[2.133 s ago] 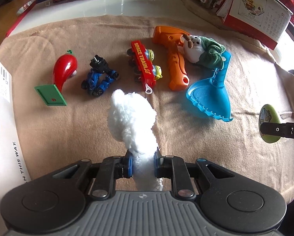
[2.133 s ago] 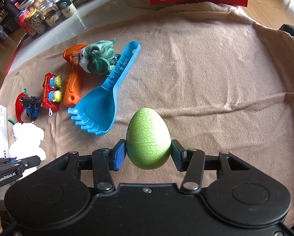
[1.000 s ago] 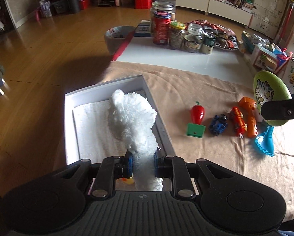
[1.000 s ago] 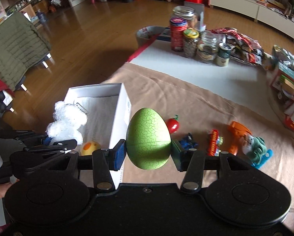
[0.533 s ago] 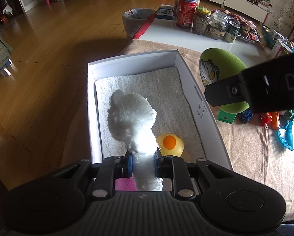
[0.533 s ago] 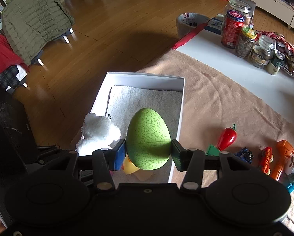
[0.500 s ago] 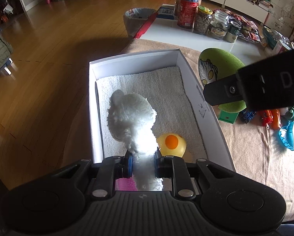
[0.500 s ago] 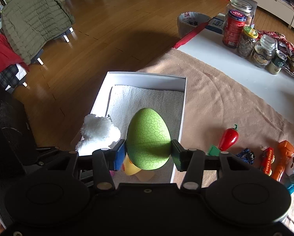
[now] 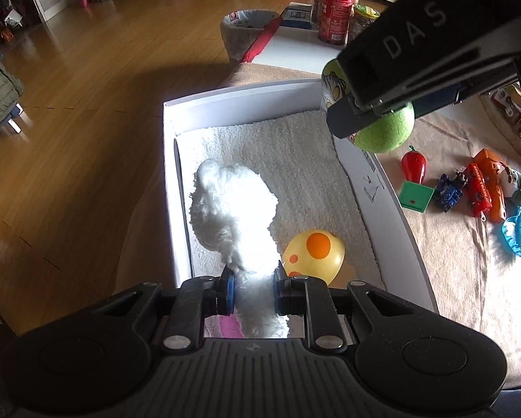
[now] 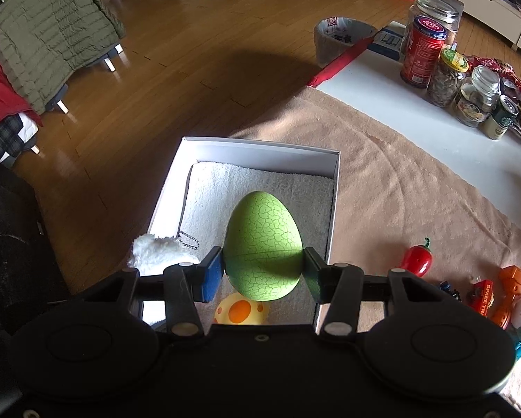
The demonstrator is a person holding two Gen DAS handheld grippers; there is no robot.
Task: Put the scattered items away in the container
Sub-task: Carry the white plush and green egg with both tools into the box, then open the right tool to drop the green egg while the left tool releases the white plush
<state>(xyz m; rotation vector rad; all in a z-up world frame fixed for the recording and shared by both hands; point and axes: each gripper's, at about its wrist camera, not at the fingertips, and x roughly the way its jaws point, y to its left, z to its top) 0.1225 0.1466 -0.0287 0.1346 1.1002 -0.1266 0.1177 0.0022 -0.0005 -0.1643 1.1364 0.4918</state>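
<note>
Nearest the left wrist camera, the left gripper point(image 9: 253, 294) is pinched tight on a white plush toy point(image 9: 234, 216) that hangs over the white box point(image 9: 389, 191), with a yellow spotted egg point(image 9: 314, 252) already lying on the towel lining at about four o'clock from the plush. Further in, at one o'clock, the right gripper point(image 10: 263, 271) clamps a green crackle-pattern egg point(image 10: 263, 244) above the box's far half. Both toys look ready for drop-off: the next move calls for lowering each onto bare towel and spreading the jaws, then returning for the red chilli toy point(image 9: 413, 167), the toy cars and the blue scoop point(image 9: 516, 233) out on the tan cloth at three o'clock.
</note>
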